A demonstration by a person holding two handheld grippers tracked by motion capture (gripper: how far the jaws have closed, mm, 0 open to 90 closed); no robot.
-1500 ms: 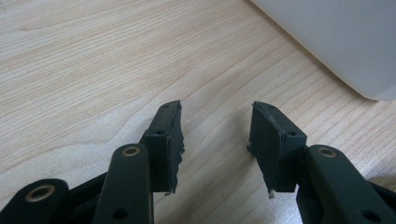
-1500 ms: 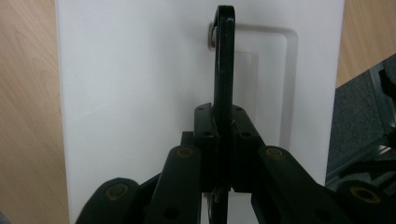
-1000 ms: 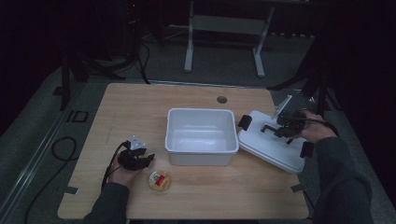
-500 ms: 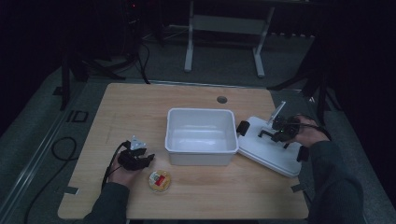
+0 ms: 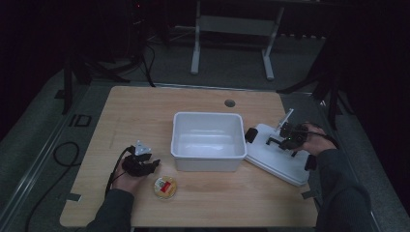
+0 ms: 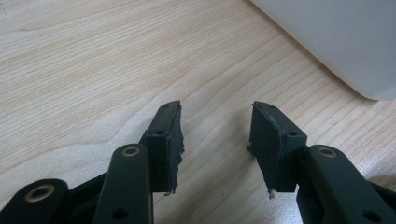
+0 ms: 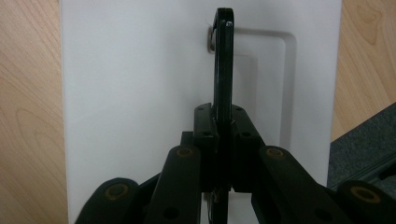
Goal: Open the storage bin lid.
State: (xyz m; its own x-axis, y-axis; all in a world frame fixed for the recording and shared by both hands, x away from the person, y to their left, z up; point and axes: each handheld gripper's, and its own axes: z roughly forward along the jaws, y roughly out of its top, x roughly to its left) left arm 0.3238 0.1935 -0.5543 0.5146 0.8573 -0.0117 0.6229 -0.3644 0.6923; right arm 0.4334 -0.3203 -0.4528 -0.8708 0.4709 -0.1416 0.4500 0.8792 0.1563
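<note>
White lid point(image 5: 278, 157) at frame right, its black handle point(image 7: 223, 60) clamped by the right gripper point(image 5: 288, 137); next, likely lift onto bin point(image 5: 208, 140). Left gripper point(image 6: 215, 140) gapes, idle.

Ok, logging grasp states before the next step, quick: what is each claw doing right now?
Left claw: open, holding nothing, over the light wooden table.
Right claw: closed on the thin black handle of the flat white plastic lid.

Both hand-held grippers are black, with brass-ringed pivot holes; the left hand-held gripper point(image 6: 215, 144) carries a grey three-cornered plate point(image 5: 141, 148). Dark sleeves point(image 5: 341, 193).
</note>
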